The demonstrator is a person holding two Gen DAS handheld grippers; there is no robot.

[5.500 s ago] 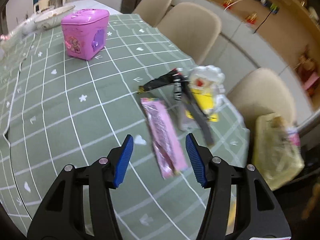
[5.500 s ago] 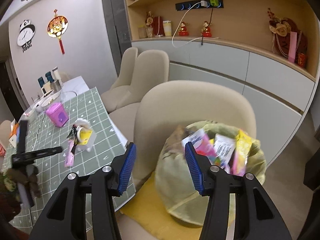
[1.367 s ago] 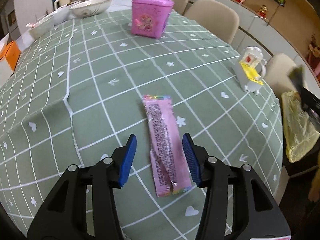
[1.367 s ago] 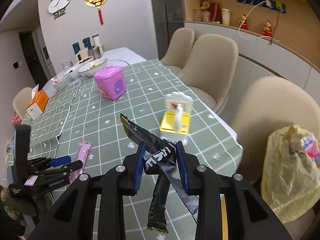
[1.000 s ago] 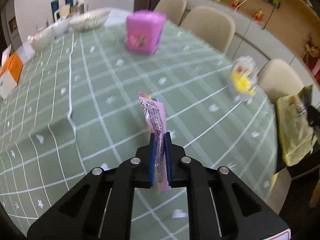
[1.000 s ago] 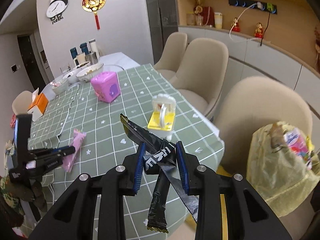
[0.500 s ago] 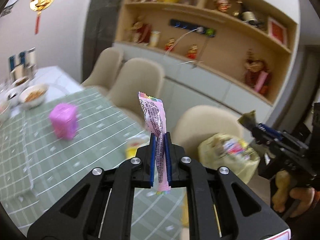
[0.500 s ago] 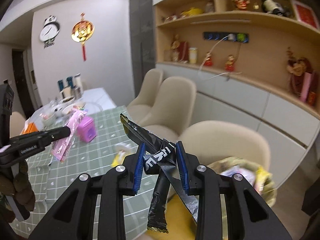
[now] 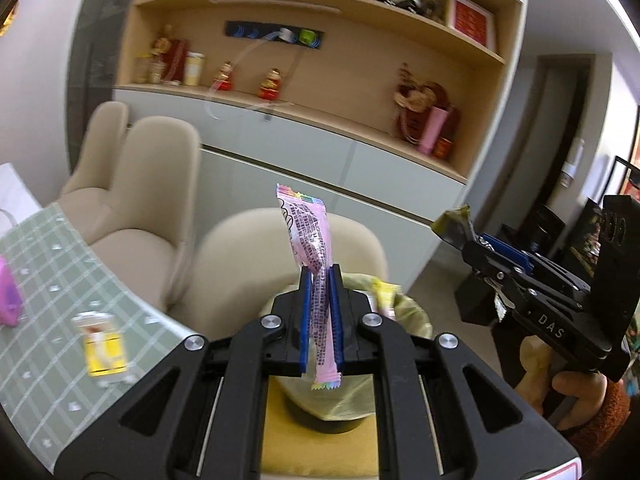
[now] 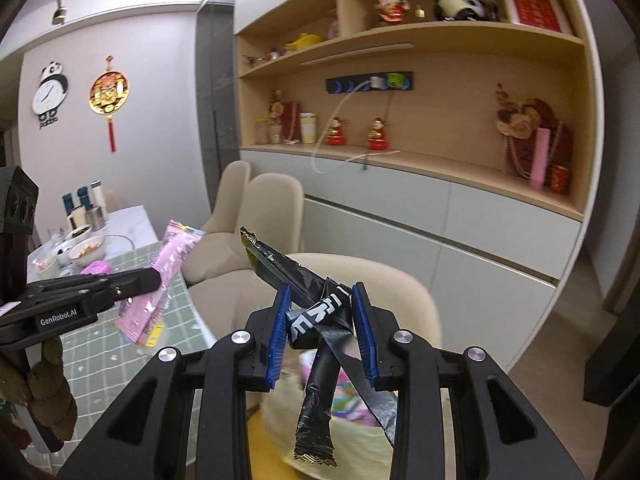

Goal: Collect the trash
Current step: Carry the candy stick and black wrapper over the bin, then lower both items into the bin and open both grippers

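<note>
Left gripper [image 9: 320,280] — jaws clamped on a pink wrapper [image 9: 310,240], long flat foil sleeve, dark fine print, rainbow-striped crimped ends, standing upright above the jaws. Right gripper [image 10: 320,312] — jaws closed on black wrappers [image 10: 316,320], glossy crinkled film with white lettering, one gold-edged end jutting up-left, others hanging down twisted. Below both: yellow-green trash bag [image 9: 412,308], thin translucent plastic, mouth open, colourful packets inside, sitting on a beige padded chair [image 9: 240,256] beside the green grid-patterned tabletop [image 9: 48,264].

Glossy pink plastic wrapper [image 9: 314,264]; shiny crinkled black foil wrappers [image 10: 320,320]; translucent thin plastic bag [image 9: 412,312].
</note>
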